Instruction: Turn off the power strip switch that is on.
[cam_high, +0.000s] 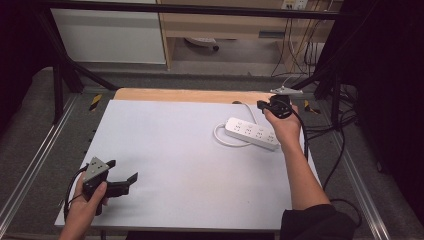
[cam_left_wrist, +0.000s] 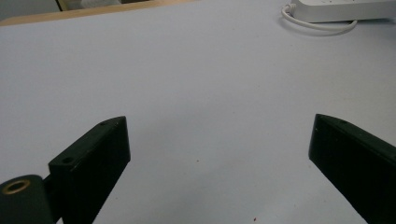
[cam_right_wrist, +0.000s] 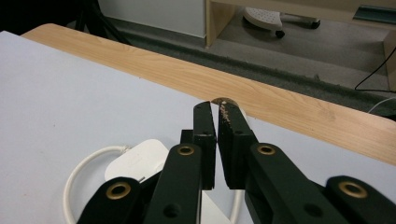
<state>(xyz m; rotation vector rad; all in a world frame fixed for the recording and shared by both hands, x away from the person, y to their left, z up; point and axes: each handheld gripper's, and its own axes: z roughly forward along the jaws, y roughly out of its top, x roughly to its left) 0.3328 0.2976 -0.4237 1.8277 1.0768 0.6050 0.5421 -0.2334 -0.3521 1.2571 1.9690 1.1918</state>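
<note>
We see the white table top (cam_high: 180, 165) as the largest thing, with a strip of bare wood (cam_high: 190, 95) along its far edge at twelve o'clock. On it, toward two o'clock from the middle, lies the white power strip (cam_high: 252, 132), flat, with its white cord (cam_high: 225, 141) looping out from the end at nine o'clock and curling back along its near side. In the left gripper view the same strip sits far off at one o'clock, well apart from that gripper.

Our right gripper (cam_high: 263, 105) is held just beyond the far end of the power strip, at about two o'clock on the table, near the wooden strip. In the right gripper view its two black jaws stand almost together, with only a thin slit between them and nothing that we can see held; below them, at seven o'clock, lie the rounded end of the strip and its cord loop.

Our left gripper (cam_high: 127, 182) rests low at eight o'clock on the table. Its jaws stand wide apart over bare white surface, holding nothing.
</note>
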